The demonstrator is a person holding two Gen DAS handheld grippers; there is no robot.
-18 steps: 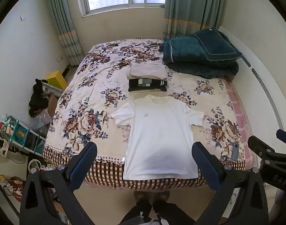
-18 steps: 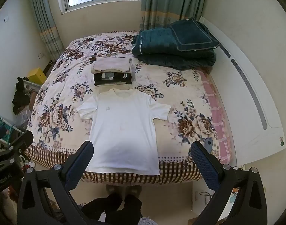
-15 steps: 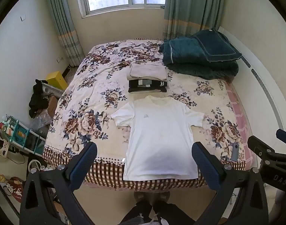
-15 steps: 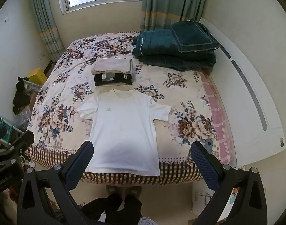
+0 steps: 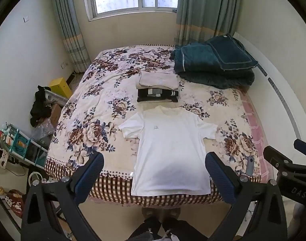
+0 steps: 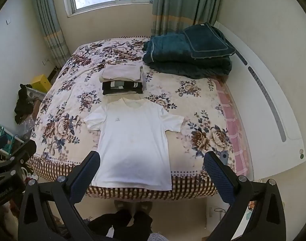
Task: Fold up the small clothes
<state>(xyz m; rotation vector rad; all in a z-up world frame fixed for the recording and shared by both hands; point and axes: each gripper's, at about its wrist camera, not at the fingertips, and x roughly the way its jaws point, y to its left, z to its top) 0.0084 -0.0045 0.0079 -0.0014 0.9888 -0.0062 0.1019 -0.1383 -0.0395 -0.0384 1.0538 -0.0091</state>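
A white T-shirt (image 5: 171, 144) lies flat and face up on the floral bed (image 5: 88, 104), collar away from me, hem at the near edge. It also shows in the right wrist view (image 6: 134, 140). My left gripper (image 5: 154, 166) is open and empty, held high in front of the bed. My right gripper (image 6: 151, 165) is open and empty at the same height. Both are well clear of the shirt. Behind the collar lie a folded black garment (image 5: 158, 96) and a folded beige garment (image 5: 158, 79).
A folded teal quilt with a pillow (image 5: 213, 64) sits at the far right of the bed. A phone (image 5: 249, 165) lies near the right front corner. A white headboard panel (image 6: 269, 104) runs along the right. Clutter and a shelf (image 5: 18, 144) stand on the floor at left.
Both views have shifted very slightly; the shirt and folded stacks have not moved. Both grippers remain open.
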